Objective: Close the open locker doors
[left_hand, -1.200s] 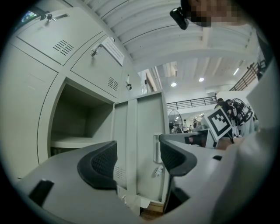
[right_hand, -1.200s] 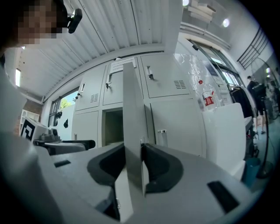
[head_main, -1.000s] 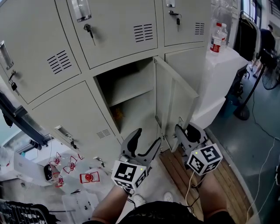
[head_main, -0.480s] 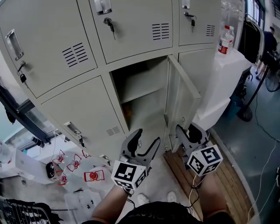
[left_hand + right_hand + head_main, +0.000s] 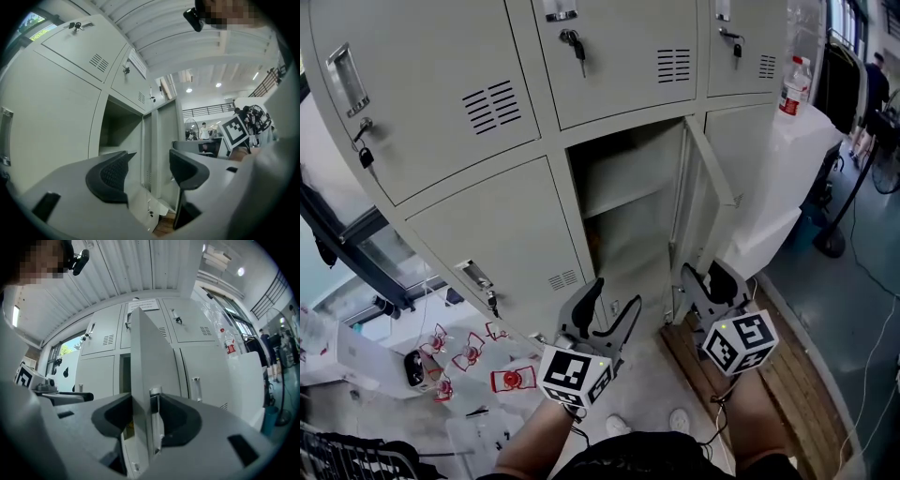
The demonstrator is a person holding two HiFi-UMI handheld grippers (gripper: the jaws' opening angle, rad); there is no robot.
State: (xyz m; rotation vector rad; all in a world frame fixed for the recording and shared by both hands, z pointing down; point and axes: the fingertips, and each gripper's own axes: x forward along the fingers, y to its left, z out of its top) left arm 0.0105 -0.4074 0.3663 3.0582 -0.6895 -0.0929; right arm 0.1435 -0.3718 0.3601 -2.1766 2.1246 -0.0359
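Observation:
The grey lockers fill the head view; one lower compartment (image 5: 623,206) stands open with a shelf inside. Its door (image 5: 686,216) is swung partway in and shows almost edge-on. My right gripper (image 5: 698,274) is at the door's lower free edge. In the right gripper view the door's edge (image 5: 140,362) and its handle plate sit between the jaws of the right gripper (image 5: 146,416), which are opening. My left gripper (image 5: 617,292) hangs in front of the open compartment with nothing between its fingers. In the left gripper view my left gripper (image 5: 152,171) has its jaws wide, closing slightly.
Keys (image 5: 575,42) hang from the shut upper doors. A water bottle (image 5: 794,86) stands on a white-covered table (image 5: 778,187) right of the lockers. Wooden boards (image 5: 769,375) lie under my right arm. Plastic bags with red parts (image 5: 469,361) lie on the floor at left.
The open door has swung further toward its frame, from wide open to nearly edge-on. The lockers have slid right and down in view; both grippers keep their places.

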